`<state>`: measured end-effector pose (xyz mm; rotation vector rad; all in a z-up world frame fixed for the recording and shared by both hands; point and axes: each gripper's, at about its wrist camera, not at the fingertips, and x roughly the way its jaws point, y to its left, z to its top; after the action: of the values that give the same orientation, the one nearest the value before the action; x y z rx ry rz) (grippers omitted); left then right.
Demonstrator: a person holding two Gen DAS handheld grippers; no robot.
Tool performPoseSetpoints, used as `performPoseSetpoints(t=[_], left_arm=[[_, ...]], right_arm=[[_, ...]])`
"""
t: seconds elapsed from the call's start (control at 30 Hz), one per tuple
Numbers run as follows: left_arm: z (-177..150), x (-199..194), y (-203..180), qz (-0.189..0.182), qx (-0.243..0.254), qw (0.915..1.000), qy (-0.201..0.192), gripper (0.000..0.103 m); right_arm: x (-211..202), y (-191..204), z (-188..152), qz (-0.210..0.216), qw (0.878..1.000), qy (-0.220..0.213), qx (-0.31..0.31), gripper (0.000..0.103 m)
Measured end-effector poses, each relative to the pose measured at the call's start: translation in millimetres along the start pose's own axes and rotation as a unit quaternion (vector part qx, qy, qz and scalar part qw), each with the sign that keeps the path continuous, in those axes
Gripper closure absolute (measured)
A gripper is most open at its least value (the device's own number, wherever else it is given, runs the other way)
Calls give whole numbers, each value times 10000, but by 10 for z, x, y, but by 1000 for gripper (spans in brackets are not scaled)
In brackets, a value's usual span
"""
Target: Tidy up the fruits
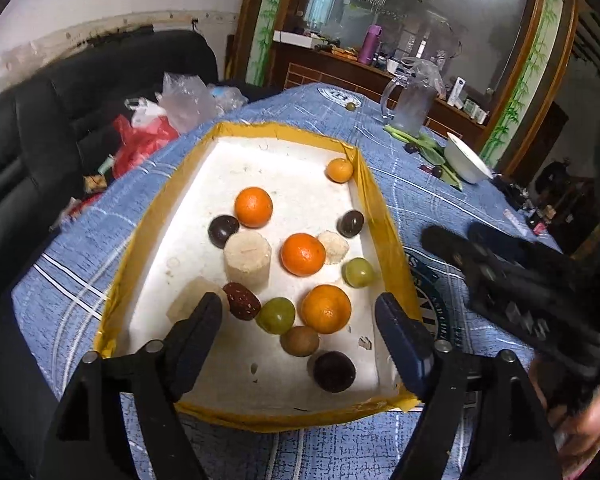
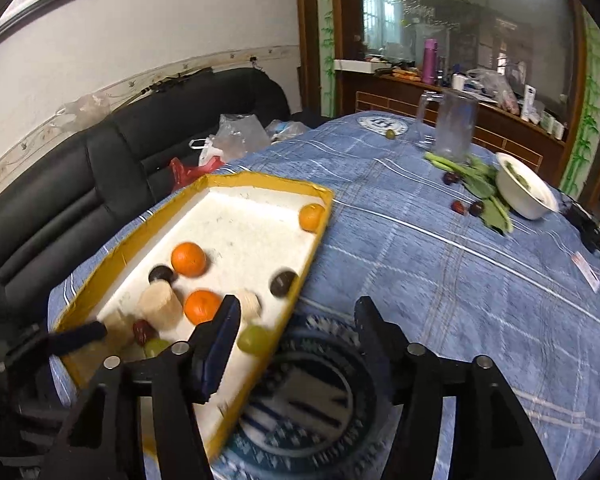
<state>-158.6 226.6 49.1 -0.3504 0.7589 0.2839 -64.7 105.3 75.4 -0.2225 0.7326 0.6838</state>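
Observation:
A white foam tray with a yellow taped rim (image 1: 380, 216) (image 2: 260, 179) lies on the blue tablecloth. It holds oranges (image 1: 303, 254) (image 2: 188, 259), green fruits (image 1: 277, 315) (image 2: 254, 339), dark plums (image 1: 334, 366) (image 2: 283, 282), a brown kiwi (image 1: 300, 341), a red date (image 1: 242, 300) and pale cylinder pieces (image 1: 247, 260). My left gripper (image 1: 300, 308) hangs open over the tray's near end, with nothing between its fingers. My right gripper (image 2: 298, 306) (image 1: 456, 234) is open and empty, at the tray's right edge over the cloth's round emblem.
A clear pitcher (image 2: 456, 128), leafy greens (image 2: 480, 184), a white bowl (image 2: 526, 190) and small dark fruits (image 2: 452, 178) sit on the far right of the cloth. A lone green fruit (image 2: 390, 134) lies at the far end. A black sofa (image 2: 100, 168) with plastic bags is on the left.

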Motion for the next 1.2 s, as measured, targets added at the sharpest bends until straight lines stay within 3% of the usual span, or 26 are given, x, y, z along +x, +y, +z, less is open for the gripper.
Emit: performPoseSetpoints(t=[0.13, 0.87, 0.93, 1.0, 1.03, 1.1, 1.2], left_arm=[[-10, -17, -127, 313, 228, 9992, -78, 20], [-99, -114, -697, 542, 739, 9957, -145, 20], [-99, -189, -755, 734, 788, 9934, -397, 20], [-106, -335, -818, 1091, 857, 9862, -904, 18], [-115, -406, -840, 1219, 852, 9824, -1128, 9], [-145, -665, -871, 1481, 723, 9671, -1940, 0], [-173, -947, -873, 1541, 628, 9481, -2708, 0]], right_arm=[[-157, -113, -201, -235, 9996, -40, 138, 31], [-467, -514, -685, -438, 9970, -1, 642, 28], [-493, -552, -709, -421, 9967, -30, 698, 27], [-516, -571, -726, -406, 9965, -54, 734, 26], [-519, -571, -725, -396, 9964, -61, 741, 26], [-548, -560, -728, -351, 9966, -103, 733, 26], [-603, -501, -728, -311, 9974, -196, 620, 26]])
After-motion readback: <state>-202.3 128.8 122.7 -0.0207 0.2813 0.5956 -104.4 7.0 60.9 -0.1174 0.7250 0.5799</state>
